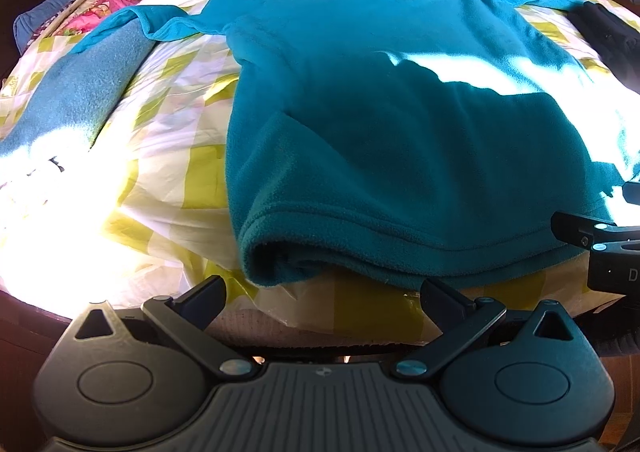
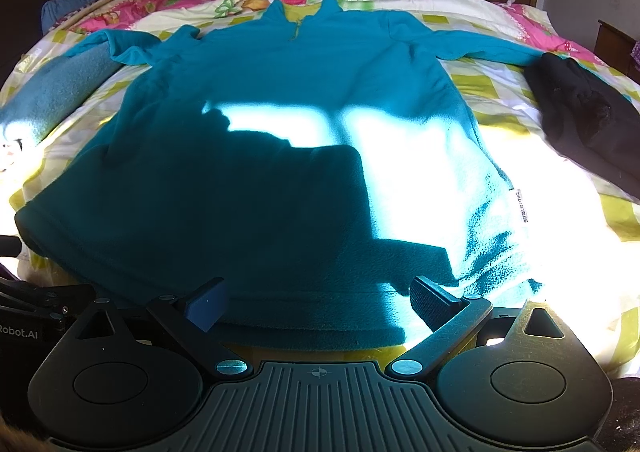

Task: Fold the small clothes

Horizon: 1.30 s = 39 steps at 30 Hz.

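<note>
A teal fleece pullover lies flat and face up on the bed, collar and short zip at the far end, both sleeves spread sideways. Its hem runs along the near bed edge. My left gripper is open just in front of the hem's left corner, touching nothing. My right gripper is open too, with the hem's right half lying between and just beyond its fingers. The right gripper's fingers also show at the right edge of the left wrist view.
The bed carries a yellow-checked and pink floral quilt. A folded light-blue fleece item lies left of the pullover. A black garment lies right, on the sleeve's end. Strong sunlight patches wash out parts.
</note>
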Tool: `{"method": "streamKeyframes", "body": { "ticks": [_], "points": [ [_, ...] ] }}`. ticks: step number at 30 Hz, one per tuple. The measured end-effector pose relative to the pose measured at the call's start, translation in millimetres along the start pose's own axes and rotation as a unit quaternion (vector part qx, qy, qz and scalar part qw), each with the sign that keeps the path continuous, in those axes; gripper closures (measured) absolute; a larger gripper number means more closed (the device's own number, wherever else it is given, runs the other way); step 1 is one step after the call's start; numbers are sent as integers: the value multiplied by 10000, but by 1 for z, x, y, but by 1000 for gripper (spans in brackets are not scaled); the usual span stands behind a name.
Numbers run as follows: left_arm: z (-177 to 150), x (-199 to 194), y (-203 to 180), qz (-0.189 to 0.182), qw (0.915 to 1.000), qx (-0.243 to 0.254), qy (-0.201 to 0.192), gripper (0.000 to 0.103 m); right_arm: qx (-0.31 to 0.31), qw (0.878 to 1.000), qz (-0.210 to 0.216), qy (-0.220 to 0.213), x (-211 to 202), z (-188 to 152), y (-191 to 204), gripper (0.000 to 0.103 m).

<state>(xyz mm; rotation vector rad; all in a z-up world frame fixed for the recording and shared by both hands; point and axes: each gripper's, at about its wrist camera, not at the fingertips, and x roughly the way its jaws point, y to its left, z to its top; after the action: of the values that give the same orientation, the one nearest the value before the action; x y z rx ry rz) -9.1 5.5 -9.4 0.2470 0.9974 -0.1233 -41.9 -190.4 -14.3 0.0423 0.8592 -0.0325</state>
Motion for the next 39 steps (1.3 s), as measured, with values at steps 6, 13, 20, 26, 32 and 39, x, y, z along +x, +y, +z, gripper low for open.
{"method": "streamKeyframes", "body": {
  "ticks": [6, 13, 20, 26, 32, 39],
  "points": [
    [-7, -5, 15, 519, 9971, 536, -123, 0, -69, 9999, 116, 19, 1, 0, 5, 5],
    [0, 4, 34, 579, 9980, 242, -119, 0, -204, 9996, 172, 10, 1, 2, 10, 5],
    [3, 4, 40, 332, 9990, 172, -250, 18, -205, 9996, 178, 92, 6, 3, 11, 5],
    [20, 10, 55, 326, 9972, -466, -481, 74, -230, 9996, 145, -49, 0, 4, 10, 7],
    [10, -24, 104, 445, 9881, -1298, -695, 76, -228, 9994, 240, 44, 1, 6, 9, 7],
    [-13, -26, 107, 323, 9878, -1486, -329, 76, -67, 9999, 79, -48, -21, 7, -14, 7]
  ]
}}
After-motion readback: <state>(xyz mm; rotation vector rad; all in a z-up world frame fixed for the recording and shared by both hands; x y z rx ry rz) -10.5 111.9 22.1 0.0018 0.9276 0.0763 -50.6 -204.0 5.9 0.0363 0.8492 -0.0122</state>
